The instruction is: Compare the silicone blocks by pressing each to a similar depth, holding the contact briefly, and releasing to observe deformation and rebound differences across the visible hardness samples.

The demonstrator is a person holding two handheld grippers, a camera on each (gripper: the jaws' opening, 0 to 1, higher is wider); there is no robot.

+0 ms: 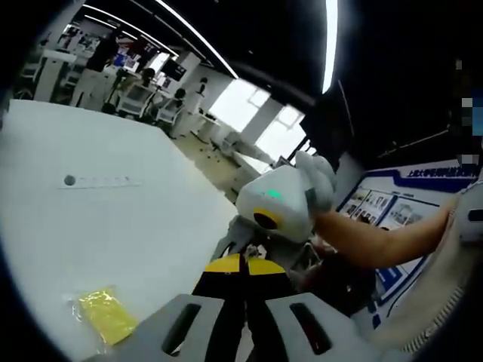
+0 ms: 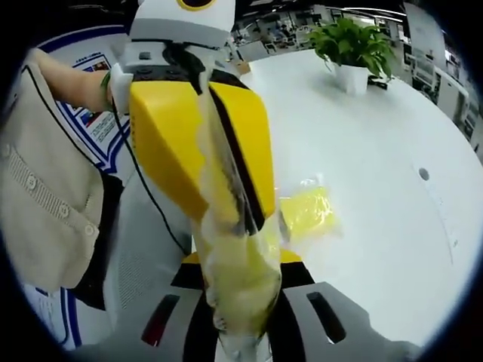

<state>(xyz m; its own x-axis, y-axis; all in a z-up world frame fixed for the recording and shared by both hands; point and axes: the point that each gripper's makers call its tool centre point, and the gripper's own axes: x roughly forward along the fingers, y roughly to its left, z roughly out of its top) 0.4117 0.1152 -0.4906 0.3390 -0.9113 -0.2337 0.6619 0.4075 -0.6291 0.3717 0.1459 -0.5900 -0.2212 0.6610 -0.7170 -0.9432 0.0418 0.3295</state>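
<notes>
- Nearest in the right gripper view, the right gripper [image 2: 243, 320] has its jaws pinched on a clear plastic bag [image 2: 238, 279] holding something pale yellow; the bag stretches up from the jaws.
- The bag's upper end runs into the left gripper [image 2: 198, 132], which comes in from the left with its yellow jaws pressed together on the plastic.
- Just beside them, a second yellow block in its wrapper [image 2: 308, 211] lies flat on the white table [image 2: 377, 173], touched by neither gripper.
- A person's cream sleeve [image 2: 38, 196] shows at the left edge.
- Farther back on the table stands a potted plant [image 2: 355, 49].
- In the left gripper view, the left gripper [image 1: 243, 290] shows its jaws closed, black and yellow tips together; what they hold I cannot tell from here.
- The wrapped yellow block [image 1: 106, 313] lies on the table [image 1: 113, 226] low left, apart from the jaws.
- Beyond, the right gripper's [image 1: 275, 200] white body is held by a forearm [image 1: 377, 241].
</notes>
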